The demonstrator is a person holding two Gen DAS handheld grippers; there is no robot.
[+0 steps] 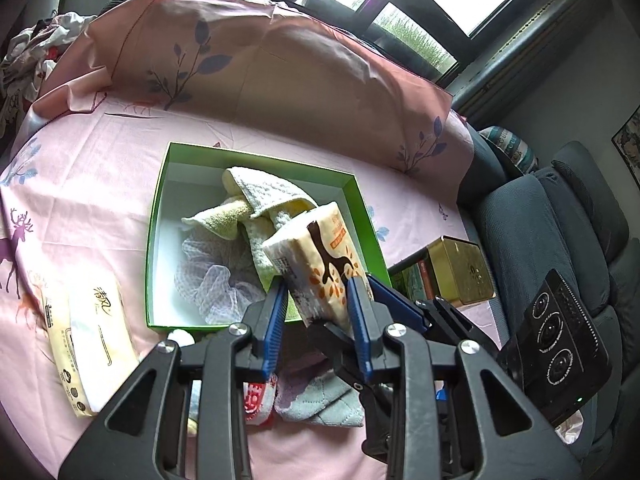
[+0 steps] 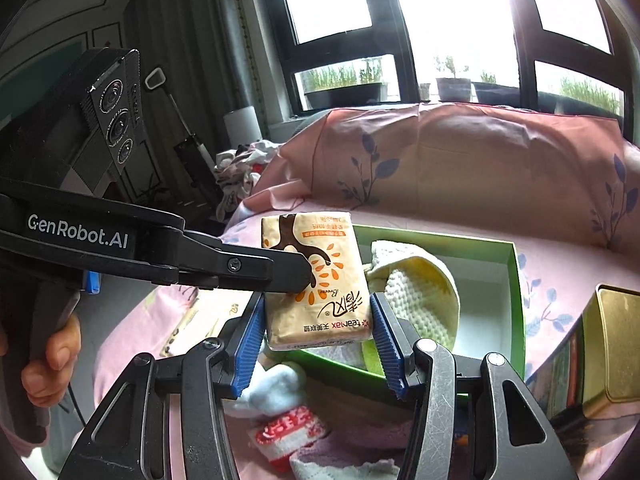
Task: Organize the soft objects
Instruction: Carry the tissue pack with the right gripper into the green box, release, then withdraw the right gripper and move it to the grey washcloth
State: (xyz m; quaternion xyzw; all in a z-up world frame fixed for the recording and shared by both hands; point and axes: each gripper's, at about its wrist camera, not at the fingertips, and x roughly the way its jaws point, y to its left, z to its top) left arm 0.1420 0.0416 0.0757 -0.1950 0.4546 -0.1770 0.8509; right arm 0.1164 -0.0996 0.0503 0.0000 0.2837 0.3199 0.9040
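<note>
On pink bedsheet (image 1: 100, 168): green box (image 1: 158, 216), open top, w/ cream towels (image 1: 256, 196) + white mesh pouf (image 1: 212, 276) inside. Tissue pack (image 2: 320, 280) above box's near edge, clamped by both left gripper (image 1: 316, 300) & right gripper (image 2: 318, 336). 2nd tissue pack (image 1: 92, 340) lies left of box.

Home: sheet-draped sofa (image 1: 280, 80), windows (image 2: 336, 0)

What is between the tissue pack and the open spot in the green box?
Nothing visible blocks it. The tissue pack, held by both grippers, hangs over the green box; the towels fill its middle, bare floor remains alongside.
</note>
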